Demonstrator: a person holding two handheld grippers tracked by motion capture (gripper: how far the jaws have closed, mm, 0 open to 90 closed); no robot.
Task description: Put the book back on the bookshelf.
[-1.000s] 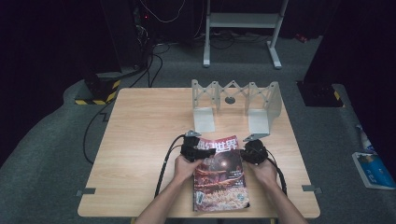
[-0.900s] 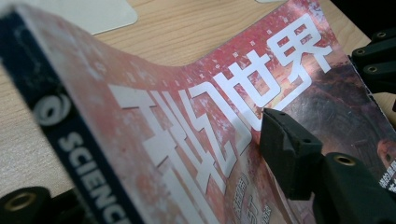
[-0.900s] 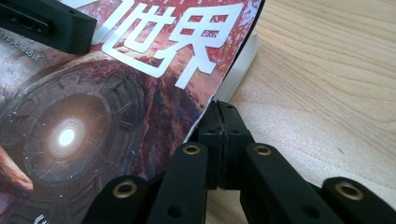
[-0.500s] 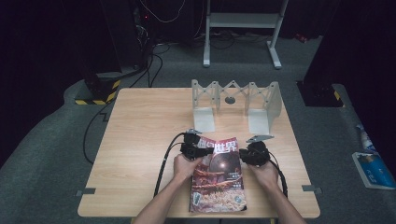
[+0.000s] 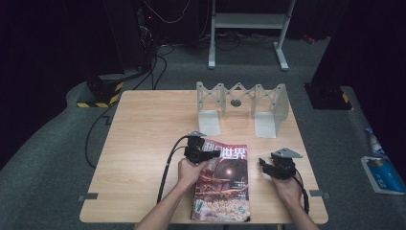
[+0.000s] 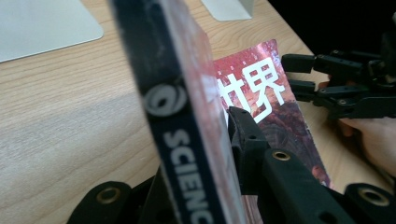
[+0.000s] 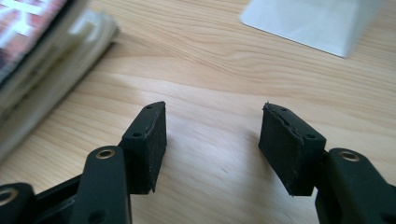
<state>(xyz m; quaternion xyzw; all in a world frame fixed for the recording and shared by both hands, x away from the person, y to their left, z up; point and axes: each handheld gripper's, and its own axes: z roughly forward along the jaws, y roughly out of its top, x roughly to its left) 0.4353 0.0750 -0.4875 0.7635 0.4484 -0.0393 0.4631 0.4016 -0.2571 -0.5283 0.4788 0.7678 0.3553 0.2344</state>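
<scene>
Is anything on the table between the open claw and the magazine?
No, nothing visible. The right claw is open with nothing between its jaws, and bare table lies between it and the magazine. The left claw is already shut on the magazine's left edge. The grey rack stands farther back, out of the way.

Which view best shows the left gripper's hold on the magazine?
The left gripper view: the magazine sits pinched edge-on between the jaws. The high view shows the left gripper over its top-left corner; the right gripper view shows page edges.
</scene>
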